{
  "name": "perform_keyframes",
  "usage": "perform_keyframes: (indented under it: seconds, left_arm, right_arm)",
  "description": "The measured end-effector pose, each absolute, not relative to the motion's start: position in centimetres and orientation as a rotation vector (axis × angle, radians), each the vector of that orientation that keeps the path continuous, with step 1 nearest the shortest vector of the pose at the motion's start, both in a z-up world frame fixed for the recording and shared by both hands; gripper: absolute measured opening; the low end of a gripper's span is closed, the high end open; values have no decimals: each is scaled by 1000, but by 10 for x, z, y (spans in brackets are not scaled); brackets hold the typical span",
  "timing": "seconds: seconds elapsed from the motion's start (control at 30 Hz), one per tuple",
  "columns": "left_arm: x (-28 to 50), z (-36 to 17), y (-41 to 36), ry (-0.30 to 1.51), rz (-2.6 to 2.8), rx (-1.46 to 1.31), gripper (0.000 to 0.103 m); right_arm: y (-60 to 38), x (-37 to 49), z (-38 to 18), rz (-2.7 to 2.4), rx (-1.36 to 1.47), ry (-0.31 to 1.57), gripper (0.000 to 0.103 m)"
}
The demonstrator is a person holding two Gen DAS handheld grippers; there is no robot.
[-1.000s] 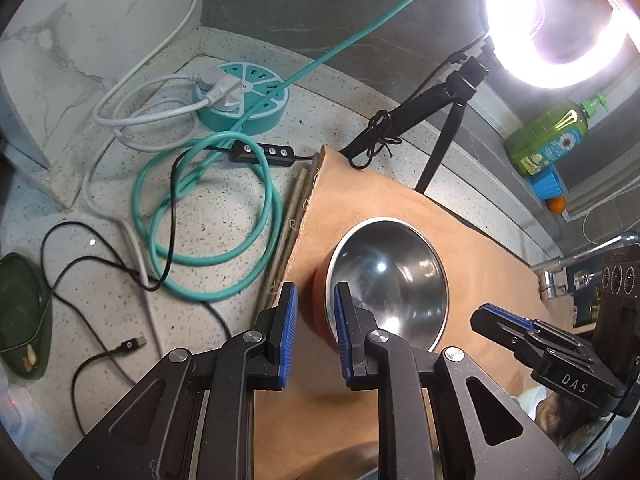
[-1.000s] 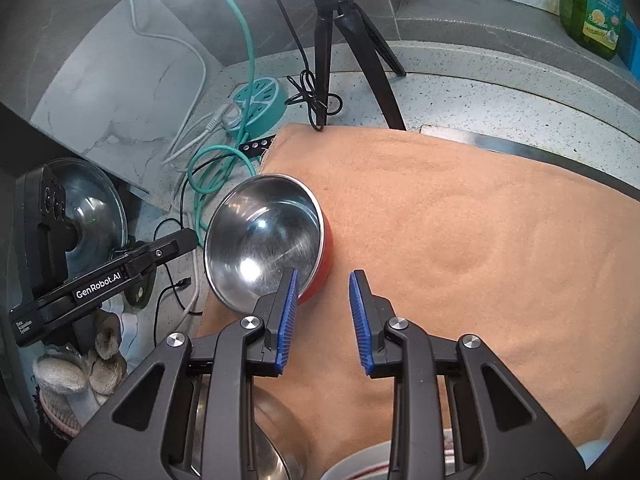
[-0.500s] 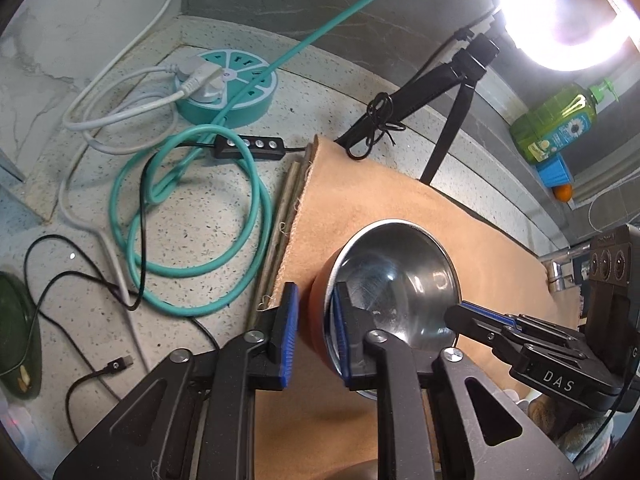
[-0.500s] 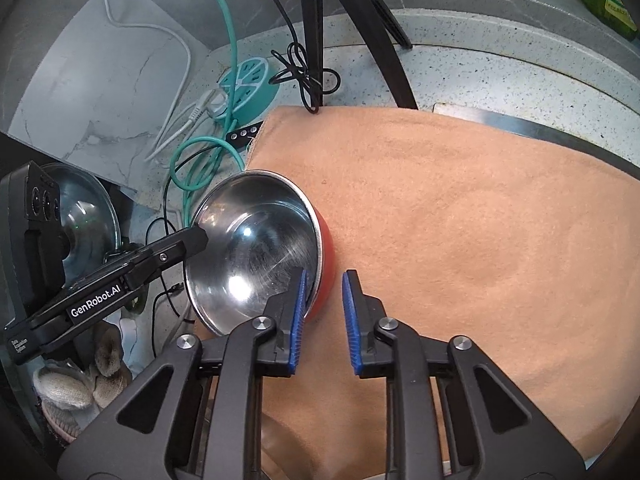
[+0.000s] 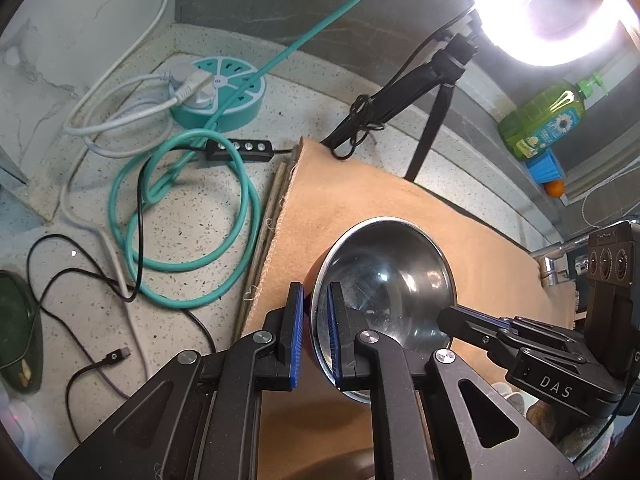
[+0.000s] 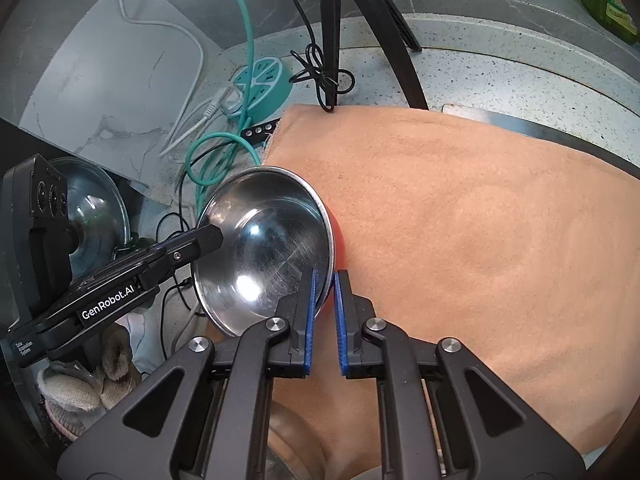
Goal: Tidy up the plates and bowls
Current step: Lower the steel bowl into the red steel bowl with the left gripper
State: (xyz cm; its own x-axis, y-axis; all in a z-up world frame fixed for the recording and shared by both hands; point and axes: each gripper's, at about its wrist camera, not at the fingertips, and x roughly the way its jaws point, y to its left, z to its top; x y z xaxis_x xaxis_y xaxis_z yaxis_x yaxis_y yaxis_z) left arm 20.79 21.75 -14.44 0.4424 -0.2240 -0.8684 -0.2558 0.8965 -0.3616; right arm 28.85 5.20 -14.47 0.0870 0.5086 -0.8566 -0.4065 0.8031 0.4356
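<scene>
Left wrist view puts my left gripper (image 5: 314, 332) at the bottom centre of the frame, its blue pads pinching the near rim of a steel bowl (image 5: 384, 276) with a red outside, one pad inside and one outside the wall. That bowl sits tilted in the middle of the frame over an orange towel (image 5: 360, 196) spread on a speckled counter (image 5: 200, 200). At the lower right my right gripper (image 5: 452, 316) reaches in and meets the bowl's far rim. From the right wrist view, the right gripper (image 6: 325, 316) is at the bottom centre, its pads drawn close on the rim of the bowl (image 6: 264, 248), which lies left of centre at the towel's (image 6: 460, 220) edge, and my left gripper (image 6: 210, 236) touches the rim from the left. Upper left in the left view holds a round teal power strip (image 5: 218, 94) and a coiled teal cable (image 5: 180, 208); a green soap bottle (image 5: 544, 120) stands at the upper right beneath a bright ring lamp (image 5: 548, 8)
</scene>
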Motion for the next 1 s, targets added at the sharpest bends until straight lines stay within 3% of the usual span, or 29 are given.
perform_keyframes:
  seconds: [0.63, 1.0]
  left_arm:
    - [131, -85, 189, 1028, -40, -417, 10]
    - [87, -85, 172, 1060, -56, -382, 10]
  right_arm:
    - [11, 212, -81, 790, 112, 1236, 9]
    - [-1, 167, -86, 820, 80, 1263, 9]
